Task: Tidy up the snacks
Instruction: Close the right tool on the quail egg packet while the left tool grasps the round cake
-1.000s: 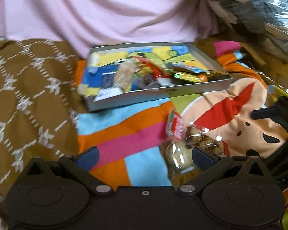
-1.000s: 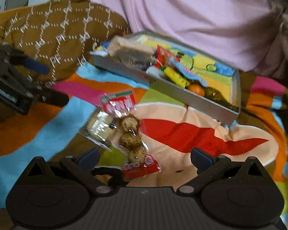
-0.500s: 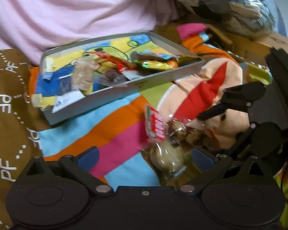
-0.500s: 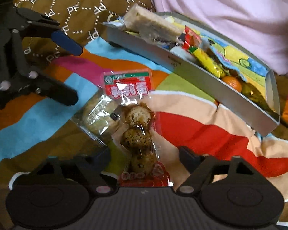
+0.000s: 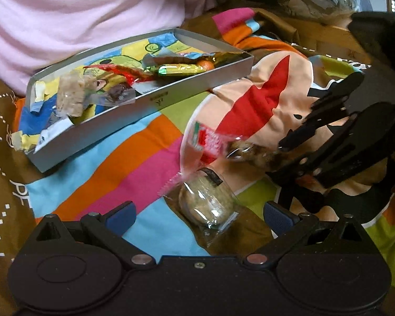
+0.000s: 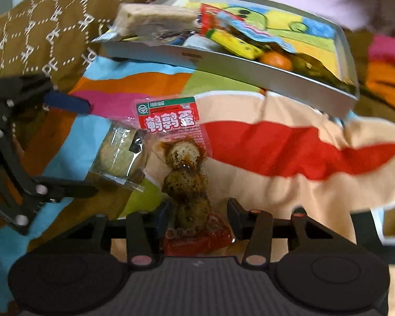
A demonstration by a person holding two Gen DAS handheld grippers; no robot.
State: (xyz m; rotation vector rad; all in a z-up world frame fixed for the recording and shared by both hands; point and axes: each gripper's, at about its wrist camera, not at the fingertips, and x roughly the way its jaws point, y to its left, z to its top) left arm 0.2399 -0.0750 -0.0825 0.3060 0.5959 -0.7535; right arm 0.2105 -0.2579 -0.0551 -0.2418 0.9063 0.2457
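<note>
A clear packet of quail eggs [image 6: 184,163] with a red label lies on the colourful blanket. My right gripper [image 6: 198,210] is closing its jaws on the packet's near end, and the pads meet its sides. In the left wrist view that gripper [image 5: 284,150] grips the egg packet [image 5: 210,142] from the right. A round cookie in clear wrap [image 5: 205,200] lies between the blue pads of my left gripper [image 5: 198,216], which is open and not touching it. From the right wrist view, the left gripper [image 6: 93,147] straddles the cookie [image 6: 118,155].
A grey tray [image 5: 171,100] holding several snacks sits behind, with a pale crispy bar [image 5: 76,97], a yellow-green wrapper [image 5: 179,69] and an orange [image 6: 276,60]. A person's pink garment [image 5: 92,13] is beyond it. A brown patterned cloth [image 6: 47,26] lies left.
The right gripper's jaws went from wide apart to close around the egg packet's end. Both grippers came nearer and lower; the right one entered the left wrist view.
</note>
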